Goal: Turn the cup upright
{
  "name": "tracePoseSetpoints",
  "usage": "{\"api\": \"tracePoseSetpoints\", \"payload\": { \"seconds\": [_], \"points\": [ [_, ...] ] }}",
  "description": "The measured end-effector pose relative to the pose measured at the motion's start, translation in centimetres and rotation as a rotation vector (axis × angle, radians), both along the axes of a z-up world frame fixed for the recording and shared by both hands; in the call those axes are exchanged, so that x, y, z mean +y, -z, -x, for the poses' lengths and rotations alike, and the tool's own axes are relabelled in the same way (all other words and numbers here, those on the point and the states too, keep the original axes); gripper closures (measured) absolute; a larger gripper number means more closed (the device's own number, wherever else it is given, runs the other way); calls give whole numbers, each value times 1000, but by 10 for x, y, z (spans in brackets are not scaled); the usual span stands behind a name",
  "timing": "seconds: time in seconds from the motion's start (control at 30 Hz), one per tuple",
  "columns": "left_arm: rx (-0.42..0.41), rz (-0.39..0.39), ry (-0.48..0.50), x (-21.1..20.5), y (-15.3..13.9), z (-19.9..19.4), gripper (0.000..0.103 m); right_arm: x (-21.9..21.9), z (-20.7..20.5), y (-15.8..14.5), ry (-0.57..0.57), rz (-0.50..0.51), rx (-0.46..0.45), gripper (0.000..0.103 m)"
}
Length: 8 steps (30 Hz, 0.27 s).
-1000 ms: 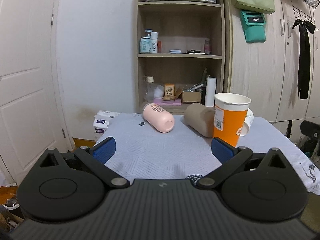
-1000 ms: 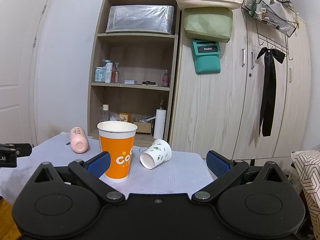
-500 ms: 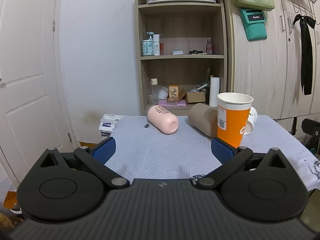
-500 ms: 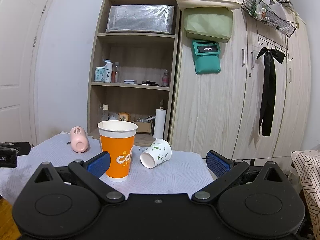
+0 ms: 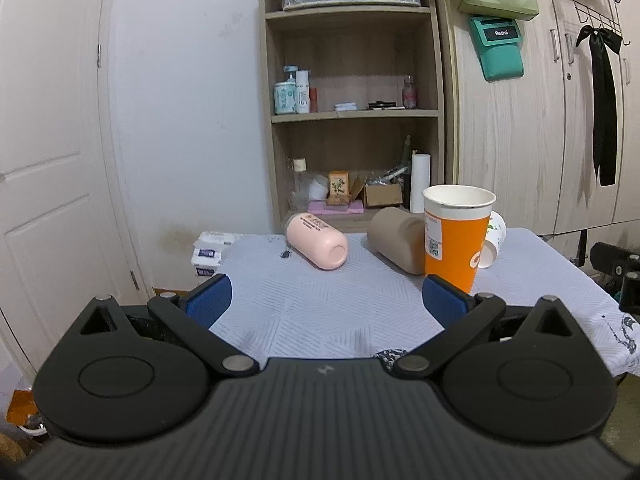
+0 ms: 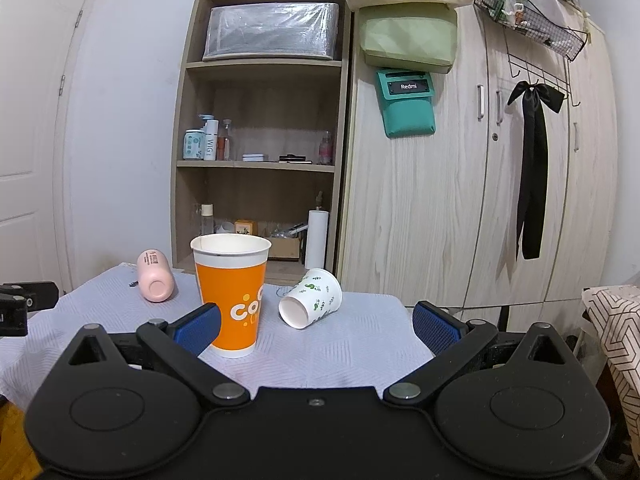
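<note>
An orange paper cup (image 6: 232, 296) stands upright on the table; it also shows in the left wrist view (image 5: 456, 236). A small white paper cup with green leaf print (image 6: 310, 304) lies on its side to its right, mouth toward me. A pink cup (image 5: 318, 246) and a tan cup (image 5: 396, 244) lie on their sides farther back. My left gripper (image 5: 324, 300) is open and empty, short of the pink cup. My right gripper (image 6: 316, 326) is open and empty, just short of the white cup.
The table (image 5: 320, 300) has a pale patterned cloth. A wooden shelf unit (image 6: 260, 160) and wardrobe doors (image 6: 460, 200) stand behind it. A white door (image 5: 48, 160) is at the left. A small box (image 5: 206, 254) sits at the table's far left corner.
The left wrist view has risen and drawn back a little, so the cups sit lower and smaller. The right gripper has barely moved. Both stay open.
</note>
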State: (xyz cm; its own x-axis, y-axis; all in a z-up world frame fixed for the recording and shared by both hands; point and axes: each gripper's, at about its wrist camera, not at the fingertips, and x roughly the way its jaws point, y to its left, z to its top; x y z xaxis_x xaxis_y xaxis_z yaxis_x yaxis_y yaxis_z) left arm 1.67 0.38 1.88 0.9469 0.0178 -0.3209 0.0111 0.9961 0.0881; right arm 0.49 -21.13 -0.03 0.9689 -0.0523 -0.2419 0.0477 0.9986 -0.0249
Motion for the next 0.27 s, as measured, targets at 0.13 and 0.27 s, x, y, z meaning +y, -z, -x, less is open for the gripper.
{"api": "tracePoseSetpoints", "payload": {
  "seconds": [0.13, 0.27],
  "points": [
    [-18, -11, -6, -1, -1, 2, 0, -1, 0, 0, 3, 0, 0, 0],
    [-23, -14, -1, -1, -2, 3, 0, 0, -1, 0, 4, 0, 2, 0]
  ]
}}
